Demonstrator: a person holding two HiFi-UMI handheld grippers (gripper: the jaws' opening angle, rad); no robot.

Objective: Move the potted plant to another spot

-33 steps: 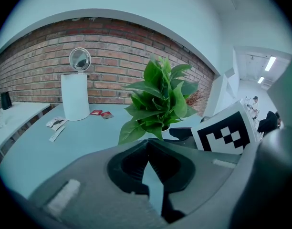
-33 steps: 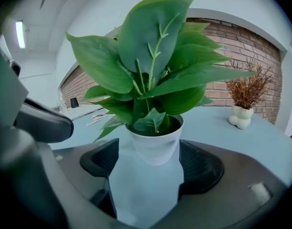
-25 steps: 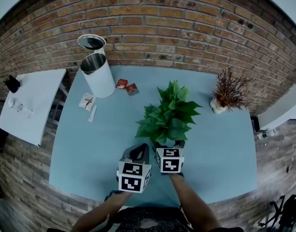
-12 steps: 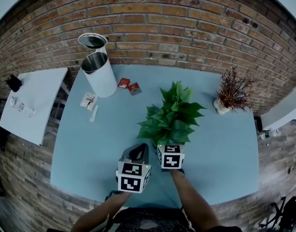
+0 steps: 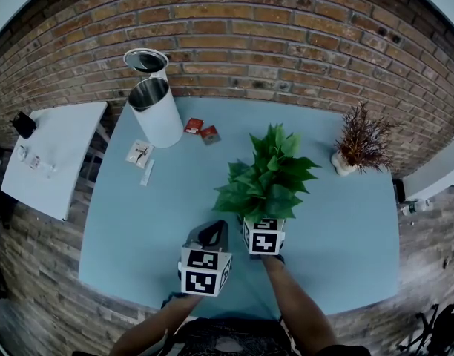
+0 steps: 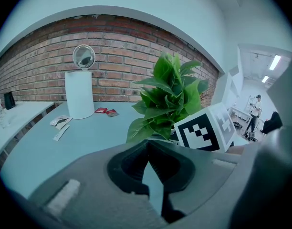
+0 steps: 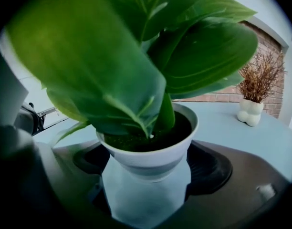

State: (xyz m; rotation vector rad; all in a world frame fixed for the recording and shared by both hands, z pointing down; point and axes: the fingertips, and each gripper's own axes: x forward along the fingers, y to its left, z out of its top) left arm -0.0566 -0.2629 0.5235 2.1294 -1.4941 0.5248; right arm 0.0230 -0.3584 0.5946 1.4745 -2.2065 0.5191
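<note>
Far off to the left of the left gripper's fingers stands a white side table. Well beyond them to the left on the blue table are a white bin with its lid raised, white packets and two red packets. The left gripper's fingers are closed tip to tip with nothing between them and hang over bare tabletop. Just to their right is the right gripper. Its fingers have just been opening and stand at their widest. The potted plant sits on the table between them, its white pot flanked by both pads with a sliver of tabletop showing on either side, its leaves rising over the fingertips. Well beyond those fingers to the right, near the brick wall, stands a dried plant in a white vase.
</note>
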